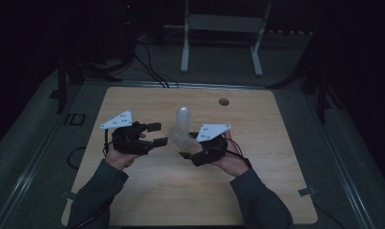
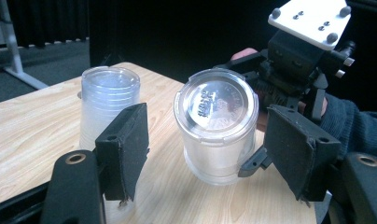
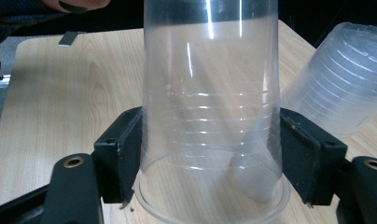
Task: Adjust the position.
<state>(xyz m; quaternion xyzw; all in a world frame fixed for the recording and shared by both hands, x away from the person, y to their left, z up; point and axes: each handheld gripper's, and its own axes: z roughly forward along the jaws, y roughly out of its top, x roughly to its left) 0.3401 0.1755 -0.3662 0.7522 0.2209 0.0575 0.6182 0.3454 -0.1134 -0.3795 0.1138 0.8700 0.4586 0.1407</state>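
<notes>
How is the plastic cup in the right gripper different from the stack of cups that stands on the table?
The held cup is gripped between the right gripper's pads, lifted and tilted; the stack of cups stands free on the wooden table, upside down. The held cup looks like a single clear one, while the stack shows many nested walls and looks cloudier. Both are see-through plastic cups of the same tapered shape.

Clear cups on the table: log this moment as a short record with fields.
held cup: clear plastic cup, tilted, base toward the left gripper
right gripper: shut on the held cup near its rim
left gripper: open, jaws either side of the held cup's base, not pressing
cup stack: upside down on the table, beside the held cup
</notes>
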